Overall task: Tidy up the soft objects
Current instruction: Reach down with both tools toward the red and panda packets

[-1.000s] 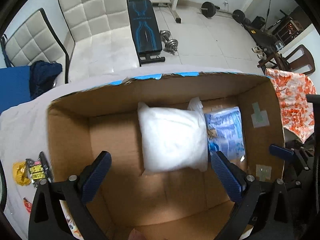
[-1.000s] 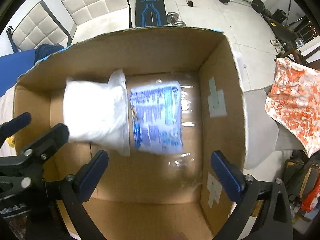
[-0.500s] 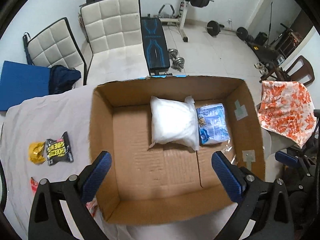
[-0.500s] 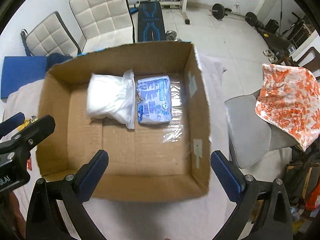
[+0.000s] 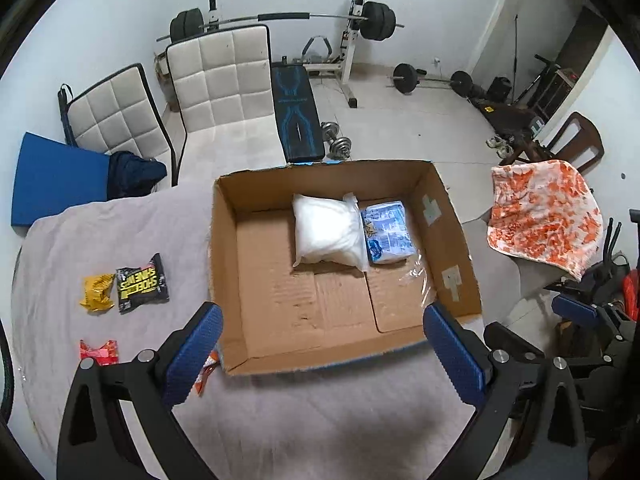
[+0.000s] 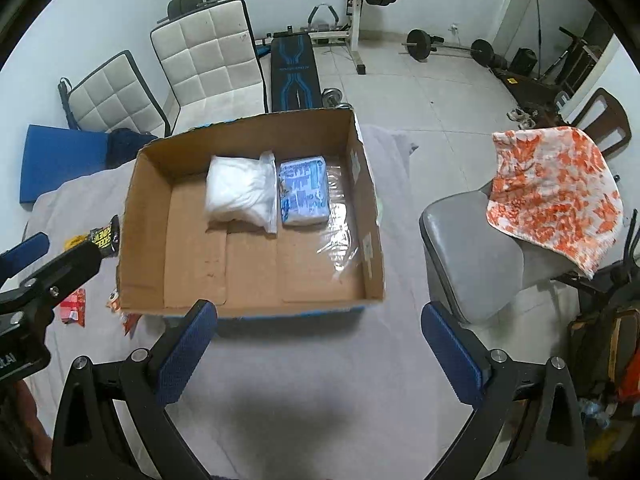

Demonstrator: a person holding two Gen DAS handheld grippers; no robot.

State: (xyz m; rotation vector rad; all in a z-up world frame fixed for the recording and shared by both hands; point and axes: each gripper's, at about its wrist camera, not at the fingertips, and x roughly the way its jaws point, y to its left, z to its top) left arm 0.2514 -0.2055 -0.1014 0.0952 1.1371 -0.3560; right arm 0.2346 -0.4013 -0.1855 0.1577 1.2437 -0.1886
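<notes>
An open cardboard box [image 5: 224, 264] [image 6: 372, 240] sits on a grey-sheeted table. Inside at the back lie a white soft bag [image 5: 326, 236] [image 6: 238, 190] and, touching its right side, a blue-and-white pack [image 5: 386, 234] [image 6: 303, 192]. My left gripper [image 5: 324, 354] is open and empty, held above the box's near edge. My right gripper [image 6: 318, 346] is open and empty, above the sheet in front of the box. On the sheet left of the box lie a black snack packet [image 5: 141, 284], a yellow wrapper [image 5: 96, 292] and a red wrapper [image 5: 99, 352].
An orange wrapper [image 5: 204, 374] pokes out by the box's near-left corner. A grey chair [image 6: 472, 256] with an orange-patterned cloth [image 6: 552, 192] stands to the right. White padded chairs [image 5: 216, 80], a blue mat [image 5: 56, 184] and gym weights stand behind the table.
Both grippers have pulled up and back out of the box, staying open and empty. The white bag and blue pack stay where they lay in the box.
</notes>
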